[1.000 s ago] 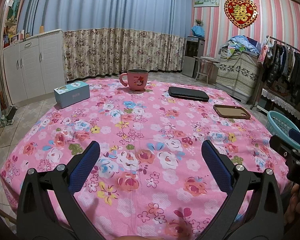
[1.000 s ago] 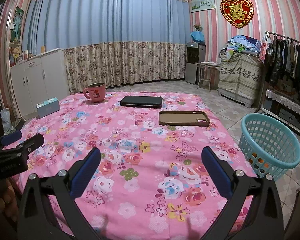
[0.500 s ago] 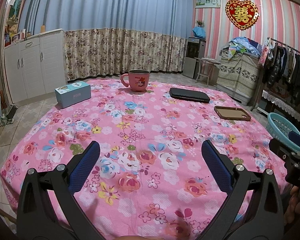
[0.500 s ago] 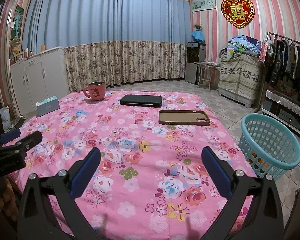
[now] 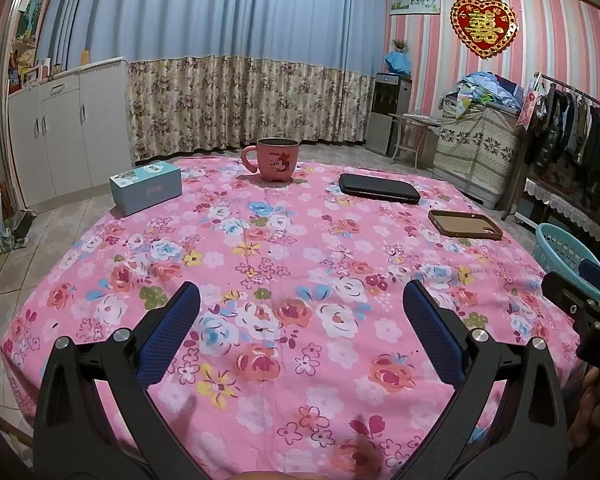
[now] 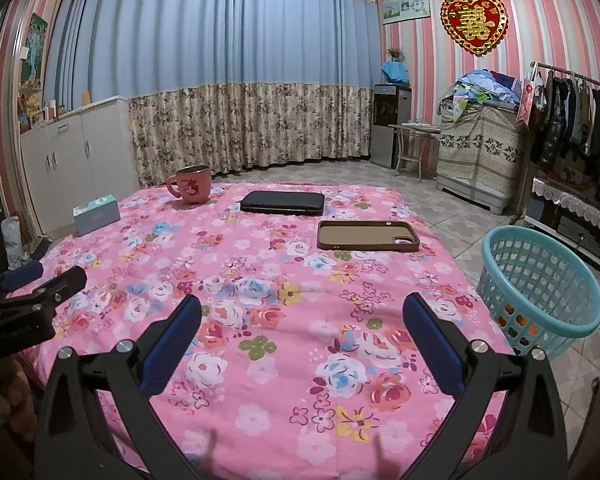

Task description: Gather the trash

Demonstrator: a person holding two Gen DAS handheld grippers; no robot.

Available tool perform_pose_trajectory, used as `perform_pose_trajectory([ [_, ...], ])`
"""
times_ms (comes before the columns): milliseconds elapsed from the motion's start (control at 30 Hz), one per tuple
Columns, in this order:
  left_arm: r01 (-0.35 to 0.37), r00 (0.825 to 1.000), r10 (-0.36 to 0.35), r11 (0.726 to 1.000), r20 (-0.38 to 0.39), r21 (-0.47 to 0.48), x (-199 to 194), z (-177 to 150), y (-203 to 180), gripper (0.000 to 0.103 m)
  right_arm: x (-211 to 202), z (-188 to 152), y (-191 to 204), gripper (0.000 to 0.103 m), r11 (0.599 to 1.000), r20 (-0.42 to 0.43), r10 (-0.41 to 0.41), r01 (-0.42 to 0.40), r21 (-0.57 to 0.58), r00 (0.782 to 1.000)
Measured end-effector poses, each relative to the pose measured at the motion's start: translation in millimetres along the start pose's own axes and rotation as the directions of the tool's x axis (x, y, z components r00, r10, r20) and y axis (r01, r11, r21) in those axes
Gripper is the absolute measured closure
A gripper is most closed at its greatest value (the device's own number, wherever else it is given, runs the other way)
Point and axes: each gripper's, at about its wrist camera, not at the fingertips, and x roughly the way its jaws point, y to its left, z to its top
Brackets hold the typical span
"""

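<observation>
A teal plastic basket [image 6: 540,284] stands on the floor at the table's right side; it also shows in the left wrist view [image 5: 560,248]. My left gripper [image 5: 300,308] is open and empty above the near edge of the pink floral tablecloth [image 5: 284,264]. My right gripper [image 6: 302,316] is open and empty above the cloth [image 6: 260,280], left of the basket. No loose trash shows on the table in either view.
On the table stand a pink mug [image 5: 277,159], a light blue box [image 5: 146,187], a black case [image 5: 378,188] and a brown phone case [image 6: 367,235]. White cabinets [image 5: 60,132] stand left, a clothes rack [image 6: 572,128] right.
Both grippers have drifted back slightly and stayed open; the view of the table has shifted a little. Nothing was picked up or let go.
</observation>
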Motion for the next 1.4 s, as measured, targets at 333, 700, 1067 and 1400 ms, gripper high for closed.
perform_pose_trajectory([
  [333,-0.001,1.000,0.001,1.000,-0.007,-0.017,2.3,1.0,1.2,0.005,3.0,0.0,1.4,0.005,1.000,-0.012,-0.009,0.009,-0.012,1.000],
  [700,-0.001,1.000,0.001,1.000,-0.006,-0.011,1.4,1.2,1.1,0.005,3.9,-0.1,2.1,0.005,1.000,-0.013,-0.004,0.003,-0.013,1.000],
  [1067,-0.002,1.000,0.002,1.000,-0.007,-0.012,1.3,1.3,1.1,0.005,4.7,-0.6,1.6,0.005,1.000,-0.010,-0.002,0.002,-0.007,1.000],
  [1400,-0.003,1.000,0.003,1.000,-0.009,-0.010,2.1,0.8,1.2,0.005,4.7,-1.1,1.3,0.005,1.000,-0.010,-0.001,0.001,-0.015,1.000],
])
